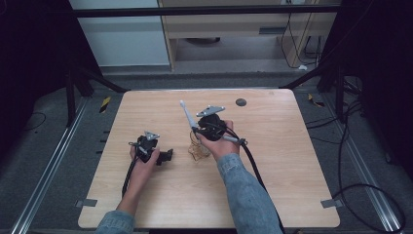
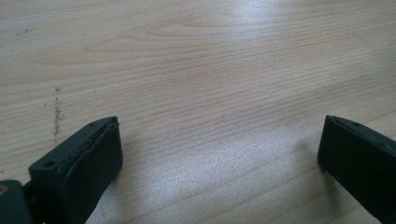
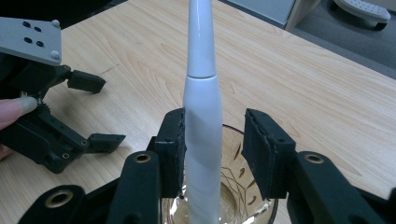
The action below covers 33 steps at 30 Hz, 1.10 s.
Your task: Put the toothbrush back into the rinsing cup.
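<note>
Two jaws of my right gripper (image 3: 212, 154) stand apart around toothbrush (image 3: 202, 135) in glass (image 3: 243, 205), bottom center; light, slick, grip thick handle; left gripper (image 2: 219, 158) open.

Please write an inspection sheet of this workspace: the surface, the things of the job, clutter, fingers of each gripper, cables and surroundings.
Surface: light wooden table, a faint dark scuff line in the left gripper view.
Job's things: white toothbrush stands with its lower end inside a clear patterned glass.
Clutter: small dark round disc near the table's far edge.
Grippers: right gripper has its fingers on both sides of the toothbrush; one finger touches it, a gap shows at the other, so open. Left gripper open, over bare wood.
Cables: one black cable trails from the right gripper along the sleeve; more lie on the floor at the right.
Surroundings: black frame, grey floor, wooden furniture behind.
</note>
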Available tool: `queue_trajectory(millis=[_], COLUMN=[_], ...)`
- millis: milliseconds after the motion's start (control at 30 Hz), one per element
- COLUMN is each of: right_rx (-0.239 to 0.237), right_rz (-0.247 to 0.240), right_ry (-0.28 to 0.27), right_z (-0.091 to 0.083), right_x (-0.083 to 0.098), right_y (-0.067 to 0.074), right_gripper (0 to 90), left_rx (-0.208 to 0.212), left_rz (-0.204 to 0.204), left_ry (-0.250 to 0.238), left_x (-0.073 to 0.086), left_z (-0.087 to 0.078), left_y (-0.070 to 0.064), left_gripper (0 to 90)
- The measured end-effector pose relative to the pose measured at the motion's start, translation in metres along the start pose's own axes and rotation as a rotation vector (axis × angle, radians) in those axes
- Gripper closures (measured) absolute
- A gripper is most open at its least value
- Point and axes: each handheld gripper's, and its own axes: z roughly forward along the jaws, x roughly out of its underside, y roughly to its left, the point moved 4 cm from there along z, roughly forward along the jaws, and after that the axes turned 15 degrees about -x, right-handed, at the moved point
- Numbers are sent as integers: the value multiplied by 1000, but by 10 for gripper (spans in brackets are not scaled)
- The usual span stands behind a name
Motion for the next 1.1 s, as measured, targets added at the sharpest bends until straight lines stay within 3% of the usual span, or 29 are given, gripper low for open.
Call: queue_trajectory(millis=[400,633,833,1100], right_rx=[14,22,-3,5], right_rz=[4,28,49,40], right_ry=[-5,-9,-28,17], right_z=[-5,-10,-15,-14], right_x=[-1,-3,-5,-1], right_y=[0,-2,-4,-8], right_gripper=[515,380,230,115], left_rx=[0,0,0,1], left_rz=[-2,-3,-3,-1], left_ry=[-1,-2,-1,-2], left_x=[0,0,0,0], left_z=[0,0,0,0], left_y=[0,0,0,0], left_gripper=[0,0,0,0])
